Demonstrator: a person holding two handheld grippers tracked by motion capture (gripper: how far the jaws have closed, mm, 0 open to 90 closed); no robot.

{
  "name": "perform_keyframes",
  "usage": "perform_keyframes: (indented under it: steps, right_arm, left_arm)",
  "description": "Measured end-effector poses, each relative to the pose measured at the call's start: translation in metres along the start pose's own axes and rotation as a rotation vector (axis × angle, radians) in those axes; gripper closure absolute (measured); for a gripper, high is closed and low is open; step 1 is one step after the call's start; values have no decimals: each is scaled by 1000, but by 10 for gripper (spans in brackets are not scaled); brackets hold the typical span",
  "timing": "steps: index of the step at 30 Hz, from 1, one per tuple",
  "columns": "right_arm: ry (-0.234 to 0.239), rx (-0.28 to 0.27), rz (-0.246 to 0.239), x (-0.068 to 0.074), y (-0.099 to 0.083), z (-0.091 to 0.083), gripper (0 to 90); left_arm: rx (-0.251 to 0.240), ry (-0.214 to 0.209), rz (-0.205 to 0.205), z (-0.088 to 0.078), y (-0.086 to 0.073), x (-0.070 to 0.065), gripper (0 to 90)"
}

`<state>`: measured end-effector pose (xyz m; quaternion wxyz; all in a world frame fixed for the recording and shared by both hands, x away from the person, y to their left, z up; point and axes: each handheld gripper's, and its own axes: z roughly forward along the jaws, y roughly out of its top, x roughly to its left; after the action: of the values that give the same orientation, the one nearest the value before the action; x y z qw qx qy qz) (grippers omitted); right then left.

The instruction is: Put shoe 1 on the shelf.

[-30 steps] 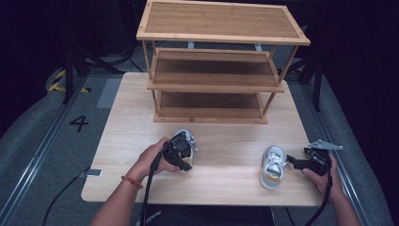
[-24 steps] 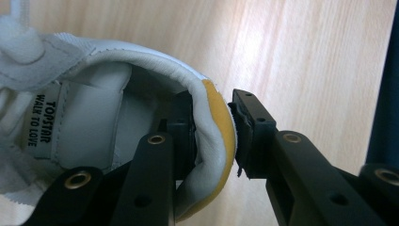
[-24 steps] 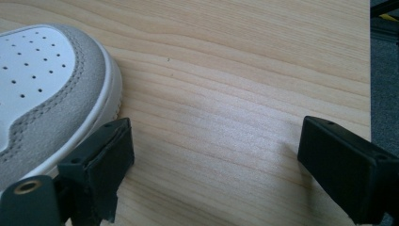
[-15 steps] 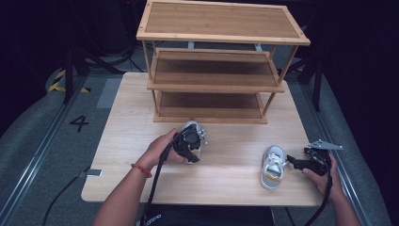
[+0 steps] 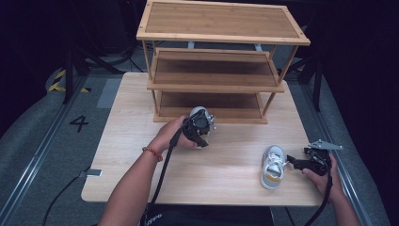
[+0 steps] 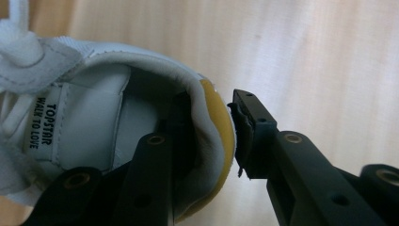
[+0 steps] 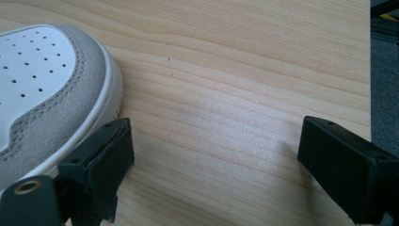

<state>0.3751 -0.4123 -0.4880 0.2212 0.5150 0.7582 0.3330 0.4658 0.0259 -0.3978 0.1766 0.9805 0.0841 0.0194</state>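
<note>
While the left gripper (image 5: 201, 126) jaws pinch a sneaker's (image 6: 113, 117) heel, the right gripper (image 7: 211, 165) gapes.

Black gripper (image 5: 200, 129) bodies, trailing cables, red wristband (image 5: 153, 153)

Two white shoes are present: one shoe (image 5: 199, 114) by the rack and another shoe (image 5: 273, 167) on the surface (image 5: 226, 174). There is one wooden rack (image 5: 216, 61) with three shelves, and two hand-held grippers.

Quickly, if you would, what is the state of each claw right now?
Left claw: shut on the heel collar of a white sneaker.
Right claw: open, holding nothing, beside the other sneaker.
</note>
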Motion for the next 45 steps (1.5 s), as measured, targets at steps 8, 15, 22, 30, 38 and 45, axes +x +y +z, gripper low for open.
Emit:
perform_keyframes:
  steps: [8, 15, 22, 30, 38, 45]
  right_arm:
    - [-1, -1, 1, 0, 0, 0, 115]
    - [-1, 0, 1, 0, 0, 0, 115]
    - [-1, -1, 1, 0, 0, 0, 115]
    - [1, -1, -2, 0, 0, 0, 115]
    - [2, -1, -3, 0, 0, 0, 115]
    - [2, -1, -3, 0, 0, 0, 115]
  left_arm:
    - [2, 33, 21, 1, 7, 24, 698]
    - [21, 50, 5, 1, 18, 43, 696]
    - [49, 86, -10, 5, 28, 59, 671]
    - [63, 118, -37, 14, 25, 65, 556]
    - [-46, 177, -104, 10, 17, 58, 433]
    - [-188, 284, -131, 1, 7, 37, 326]
